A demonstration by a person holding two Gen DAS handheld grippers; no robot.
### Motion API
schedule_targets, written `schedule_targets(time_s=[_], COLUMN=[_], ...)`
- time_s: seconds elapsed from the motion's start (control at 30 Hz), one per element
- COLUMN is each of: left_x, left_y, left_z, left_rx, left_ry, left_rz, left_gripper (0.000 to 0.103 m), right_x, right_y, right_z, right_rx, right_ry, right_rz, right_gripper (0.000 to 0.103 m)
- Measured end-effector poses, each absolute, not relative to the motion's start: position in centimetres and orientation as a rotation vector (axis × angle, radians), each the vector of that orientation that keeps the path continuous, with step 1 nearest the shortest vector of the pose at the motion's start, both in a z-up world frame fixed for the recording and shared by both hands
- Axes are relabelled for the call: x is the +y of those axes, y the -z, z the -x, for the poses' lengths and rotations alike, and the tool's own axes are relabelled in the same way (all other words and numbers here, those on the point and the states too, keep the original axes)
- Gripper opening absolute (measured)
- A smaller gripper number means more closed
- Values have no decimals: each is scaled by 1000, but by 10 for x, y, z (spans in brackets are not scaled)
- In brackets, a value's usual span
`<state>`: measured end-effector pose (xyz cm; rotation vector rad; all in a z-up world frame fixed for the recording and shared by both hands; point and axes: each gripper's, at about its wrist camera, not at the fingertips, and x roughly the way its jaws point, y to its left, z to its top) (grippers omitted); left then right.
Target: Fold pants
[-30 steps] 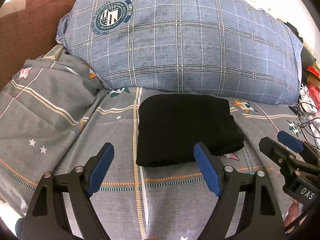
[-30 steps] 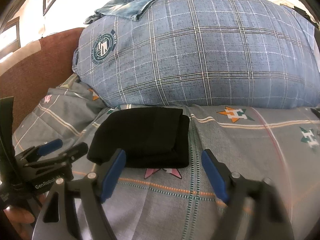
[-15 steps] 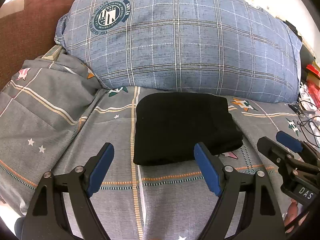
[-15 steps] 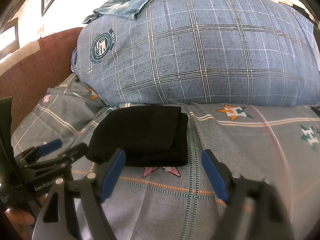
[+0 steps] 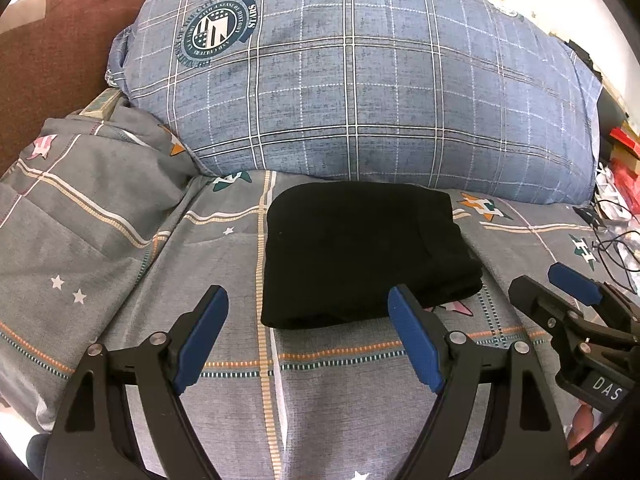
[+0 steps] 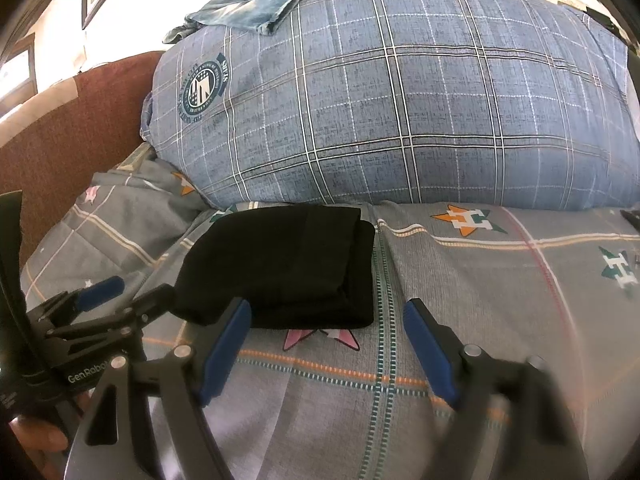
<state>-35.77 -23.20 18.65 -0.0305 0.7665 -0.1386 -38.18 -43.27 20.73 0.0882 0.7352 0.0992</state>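
The black pants (image 5: 360, 252) lie folded into a compact rectangle on the grey patterned bedspread (image 5: 100, 248), just in front of a big blue plaid pillow (image 5: 360, 92). My left gripper (image 5: 308, 320) hovers open just short of the bundle's near edge, with nothing between its blue pads. In the right wrist view the same black pants (image 6: 288, 264) sit ahead and left of my right gripper (image 6: 328, 332), which is also open and empty. Each gripper shows in the other's view: the right gripper (image 5: 560, 284) at the right edge, the left gripper (image 6: 120, 292) at the lower left.
A piece of blue denim (image 6: 248, 4) lies on top of the plaid pillow (image 6: 400, 100). A brown headboard (image 5: 48, 56) rises at the left. Cables and red items (image 5: 620, 168) clutter the right side. The bedspread (image 6: 500, 288) stretches out to the right of the pants.
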Motion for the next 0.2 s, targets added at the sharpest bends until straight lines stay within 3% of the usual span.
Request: schedule_targets(time_s=[0.2], left_x=[-230], left_y=[-187], left_z=[365], left_rx=[745], left_ry=[163], left_rz=[31], left_gripper=[85], right_x=[-434], right_y=[-206], right_z=[386], right_rx=[739], right_ry=[-95], right_rz=[-77], right_gripper=[80])
